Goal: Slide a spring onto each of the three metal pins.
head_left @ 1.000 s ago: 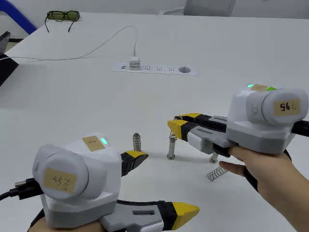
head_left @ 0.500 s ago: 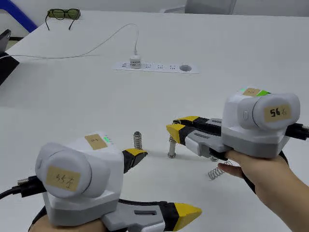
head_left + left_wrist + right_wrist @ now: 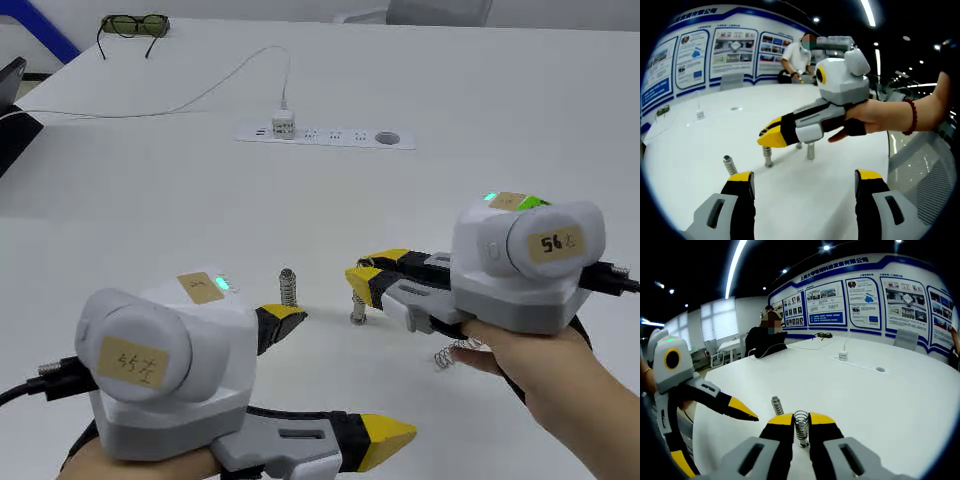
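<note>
**Steel spring clamped over the middle pin**

Steel coil, the spring point(image 3: 801, 424), stands upright between the yellow jaw tips of the right gripper point(image 3: 365, 275), which are pressed together on its sides. I hold it vertical so that its bore lines up with the middle pin point(image 3: 357, 312). In the right gripper view its lower turns already sit around the pin's top. I judge the step to be the downward slide, with the jaws acting as a guide.

To the left, a second pin point(image 3: 288, 287) stands apart and carries a coil on its shaft, so I count that one finished. To the right, partly behind the right gripper, is the third pin point(image 3: 810, 150). I cannot tell whether it holds a spring. The loose spring point(image 3: 445, 353) lying on its side near the person's hand suggests it does not.

The left gripper point(image 3: 805, 182) hovers on the near side with its jaws wide apart and nothing between them. I judge it is parked there to leave the pins free.

All three pins stand on the white table point(image 3: 150, 200). A power strip point(image 3: 325, 136) and a pair of glasses point(image 3: 135, 24) lie at the far side, well apart from the work.
</note>
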Motion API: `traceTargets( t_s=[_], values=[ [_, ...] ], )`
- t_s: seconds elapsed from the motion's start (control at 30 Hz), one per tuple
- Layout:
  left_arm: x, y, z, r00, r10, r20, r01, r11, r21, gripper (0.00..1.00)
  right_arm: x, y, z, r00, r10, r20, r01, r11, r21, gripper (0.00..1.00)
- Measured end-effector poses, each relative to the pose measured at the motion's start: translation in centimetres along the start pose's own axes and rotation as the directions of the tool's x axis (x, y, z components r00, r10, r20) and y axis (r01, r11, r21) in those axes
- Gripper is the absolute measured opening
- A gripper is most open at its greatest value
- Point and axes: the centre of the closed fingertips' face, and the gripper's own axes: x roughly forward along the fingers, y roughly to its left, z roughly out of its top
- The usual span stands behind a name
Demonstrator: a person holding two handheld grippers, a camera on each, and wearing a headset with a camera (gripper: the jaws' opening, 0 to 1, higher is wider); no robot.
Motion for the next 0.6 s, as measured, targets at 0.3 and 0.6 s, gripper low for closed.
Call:
traceTargets(
  t_s=[0.3,0.6],
  values=[
    [-0.1,0.1,0.0,1.0,0.003,-0.001,-0.003,1.0,0.0,0.83,0.4,0.0,-0.9,0.9998,-0.001,-0.02,0.001,1.0,0.006,0.12],
    [-0.1,0.1,0.0,1.0,0.004,-0.002,-0.004,1.0,0.0,0.82,0.7,-0.1,-1.9,0.9989,-0.002,-0.046,0.003,1.0,0.015,0.12]
  ],
)
